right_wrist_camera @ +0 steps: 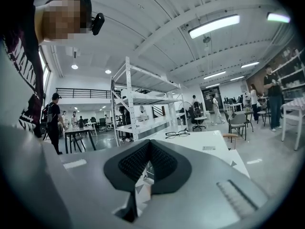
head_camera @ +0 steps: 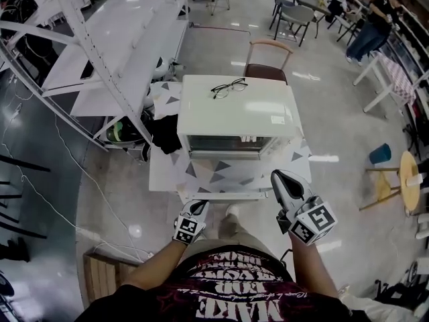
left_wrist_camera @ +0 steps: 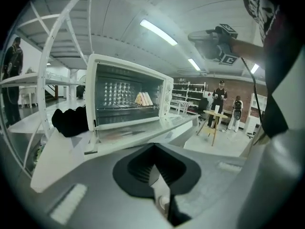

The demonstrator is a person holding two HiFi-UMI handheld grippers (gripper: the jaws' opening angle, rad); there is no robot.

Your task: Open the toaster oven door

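The toaster oven sits on a small table with grey triangles on it, right in front of the person; its door looks like it is down flat, with the white handle at the near edge; the left gripper view looks right into the oven, and something like slices of bread stands on the rack inside; a pair of glasses lies on top of the oven, and a black cloth sits just beside it on the left; the left gripper and the right gripper hang close to the person's tummy, and neither one touches the door; both have their jaws pressed together with nothing between them; so I think the opening part is done; the next move may just be to check that the door lies all the way down; if it does not, a soft push on the handle from above should do it, without shaking the glasses off.
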